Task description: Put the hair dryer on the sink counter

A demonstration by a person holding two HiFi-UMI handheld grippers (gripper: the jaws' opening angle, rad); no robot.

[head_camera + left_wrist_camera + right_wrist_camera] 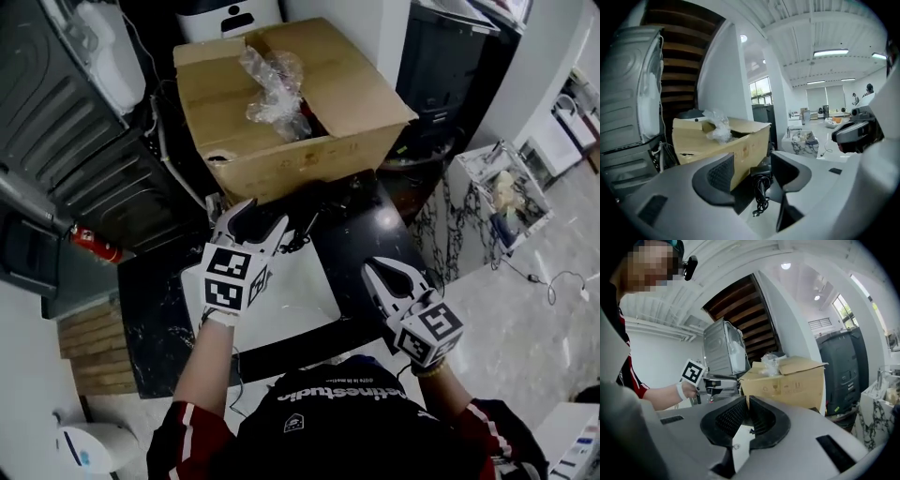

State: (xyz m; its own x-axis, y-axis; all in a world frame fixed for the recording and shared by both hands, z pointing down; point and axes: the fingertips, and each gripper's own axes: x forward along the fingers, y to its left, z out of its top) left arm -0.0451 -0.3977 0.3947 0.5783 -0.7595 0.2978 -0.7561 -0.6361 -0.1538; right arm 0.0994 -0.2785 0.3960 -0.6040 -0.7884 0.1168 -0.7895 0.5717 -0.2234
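The black hair dryer (pixel 315 207) lies on the dark sink counter (pixel 367 234) against the foot of a cardboard box, its coiled cord (pixel 298 242) hanging toward the white basin (pixel 292 302). My left gripper (pixel 265 217) hovers just in front of it, open, with nothing pressed between the pads. In the left gripper view the hair dryer (pixel 762 171) and its cord show beyond the gap of the left gripper (pixel 752 172). My right gripper (pixel 382 269) is shut and empty over the counter's right part; the right gripper (pixel 748 405) has its pads touching.
A big open cardboard box (pixel 323 103) with a crumpled plastic bag (pixel 272 86) fills the back of the counter. A grey appliance (pixel 66 141) stands at the left, a red object (pixel 94 246) below it. A marbled bin (pixel 497 192) sits on the floor at the right.
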